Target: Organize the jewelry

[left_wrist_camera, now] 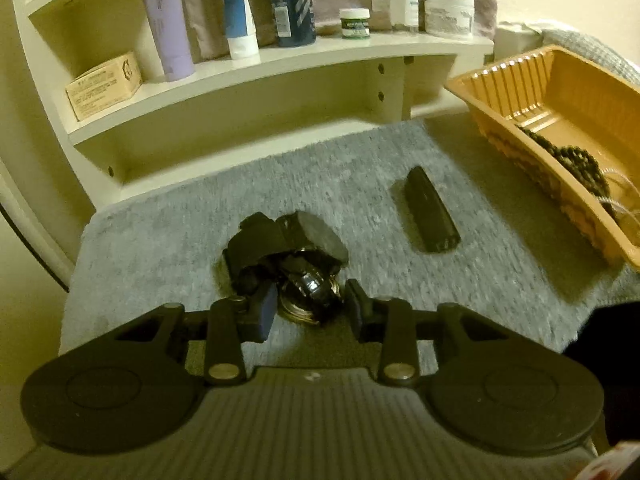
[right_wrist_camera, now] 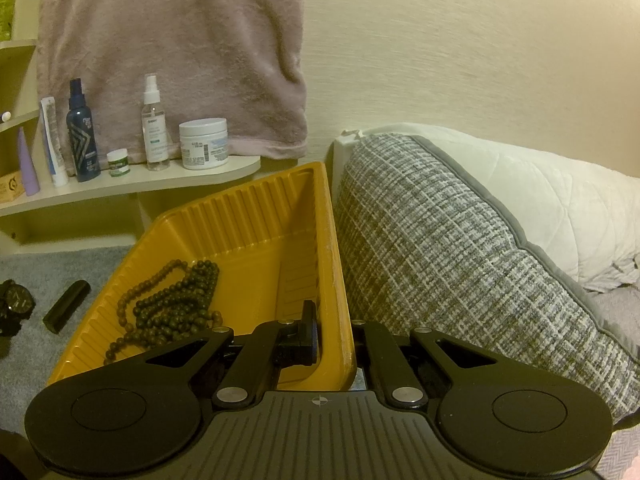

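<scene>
**Left tongs around the watch, right tongs at the tray wall**

Your left tongs (left_wrist_camera: 310, 308) stand wide apart, one finger on each side of the black watch (left_wrist_camera: 288, 256), which lies on the grey mat (left_wrist_camera: 160, 232). The watch face between the fingers is dark and shiny, and the picture is blurred there, so you cannot read the dial or tell if the pads touch it.

Your right tongs (right_wrist_camera: 334, 336) sit over the near right wall of the yellow tray (right_wrist_camera: 256, 216). The left finger is inside the tray; the right finger is hidden behind the wall, so I cannot tell if the tongs press on it.

In the tray lie the brown bead strings (right_wrist_camera: 172, 304), heaped at its left side. In the left view the tray is cut off by the frame edge, and something thin and clear beside the beads is hard to make out.

A little farther on the mat, between watch and tray, lies a black oblong case (left_wrist_camera: 430, 210), apart from both.

At the back, the shelf (right_wrist_camera: 132, 184) carries a white jar (right_wrist_camera: 203, 143), a clear spray bottle (right_wrist_camera: 154, 128), a dark blue bottle (right_wrist_camera: 82, 136), a small green-lidded pot (right_wrist_camera: 118, 162) and a lilac tube (left_wrist_camera: 166, 20). Their labels, and the print on the cardboard box (left_wrist_camera: 104, 86), are too small to read. A grey checked cushion (right_wrist_camera: 440, 260) lies just beside the tray.
</scene>
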A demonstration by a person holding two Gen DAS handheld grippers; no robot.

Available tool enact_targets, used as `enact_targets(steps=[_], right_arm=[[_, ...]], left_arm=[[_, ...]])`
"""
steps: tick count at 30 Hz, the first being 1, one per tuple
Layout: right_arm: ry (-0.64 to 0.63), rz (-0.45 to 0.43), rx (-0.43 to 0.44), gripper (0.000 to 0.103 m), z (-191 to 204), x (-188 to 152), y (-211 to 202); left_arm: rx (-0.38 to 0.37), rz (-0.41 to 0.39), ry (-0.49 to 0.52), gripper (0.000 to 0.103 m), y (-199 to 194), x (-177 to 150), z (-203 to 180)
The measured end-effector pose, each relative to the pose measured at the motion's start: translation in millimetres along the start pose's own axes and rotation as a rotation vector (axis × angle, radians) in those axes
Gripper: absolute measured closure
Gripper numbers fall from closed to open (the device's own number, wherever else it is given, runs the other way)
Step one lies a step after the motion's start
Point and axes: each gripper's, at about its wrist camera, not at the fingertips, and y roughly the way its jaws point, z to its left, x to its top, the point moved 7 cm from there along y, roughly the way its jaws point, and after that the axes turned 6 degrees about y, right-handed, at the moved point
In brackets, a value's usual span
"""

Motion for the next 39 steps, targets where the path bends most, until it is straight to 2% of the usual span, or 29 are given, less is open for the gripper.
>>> enact_targets(steps=[8,12,16,20,22,39], right_arm=[[0.001,-0.001,-0.002,0.099,0,-1,0],[-0.001,-0.001,0.001,0.099,0,0,1],[-0.002,-0.005,0.003,0.099,1,0,0],[-0.001,-0.005,0.004,0.099,2,0,0],[-0.001,-0.006,0.004,0.099,2,1,0],[-0.001,-0.007,0.006,0.099,2,1,-1]], left_arm=[[-0.044,0.035,-0.013,0.071,-28,-22,-5],[-0.032,0.005,-0.021,0.07,-30,-26,-8],[-0.006,-0.02,-0.028,0.065,-27,-27,-7],[-0.005,-0.03,-0.033,0.067,-26,-27,-6],[-0.011,-0.025,-0.028,0.071,-26,-26,-8],[-0.023,-0.11,-0.001,0.072,-25,7,-20]])
